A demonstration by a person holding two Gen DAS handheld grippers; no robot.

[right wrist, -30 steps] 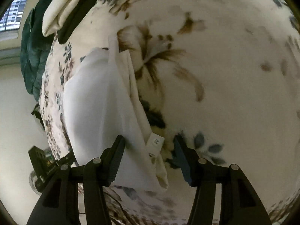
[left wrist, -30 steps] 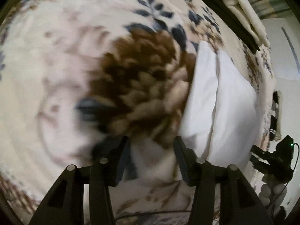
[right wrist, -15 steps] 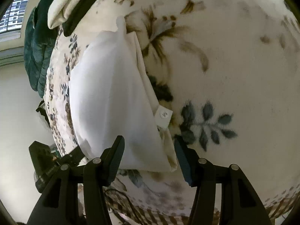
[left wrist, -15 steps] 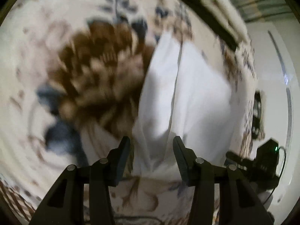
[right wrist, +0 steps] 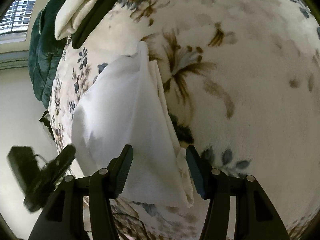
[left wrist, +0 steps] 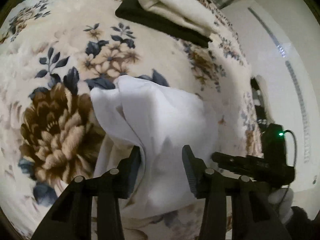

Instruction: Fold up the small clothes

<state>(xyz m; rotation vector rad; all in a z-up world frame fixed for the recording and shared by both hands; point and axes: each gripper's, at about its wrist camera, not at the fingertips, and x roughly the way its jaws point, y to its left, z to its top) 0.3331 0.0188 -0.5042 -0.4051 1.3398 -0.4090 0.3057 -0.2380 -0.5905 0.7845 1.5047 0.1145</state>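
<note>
A small white garment [left wrist: 160, 120] lies partly folded on a floral blanket [left wrist: 66, 64]. It also shows in the right wrist view [right wrist: 124, 108], with a small label at its near right edge. My left gripper [left wrist: 162, 158] is open, its jaws on either side of the garment's near end with cloth lying between them. My right gripper [right wrist: 160, 158] is open over the garment's near right corner. The right gripper appears at the right of the left wrist view [left wrist: 250, 164], and the left gripper at the lower left of the right wrist view [right wrist: 46, 172].
A folded cream cloth [left wrist: 176, 8] lies on a black cloth [left wrist: 160, 26] at the far side of the blanket. A dark green quilted cover [right wrist: 44, 50] hangs past the bed's far edge. The bed edge and a pale floor [left wrist: 280, 80] lie beside the garment.
The left gripper has swung from the brown flower onto the garment's near end. The right gripper moved a little closer over the garment's labelled corner. Both stayed open.
</note>
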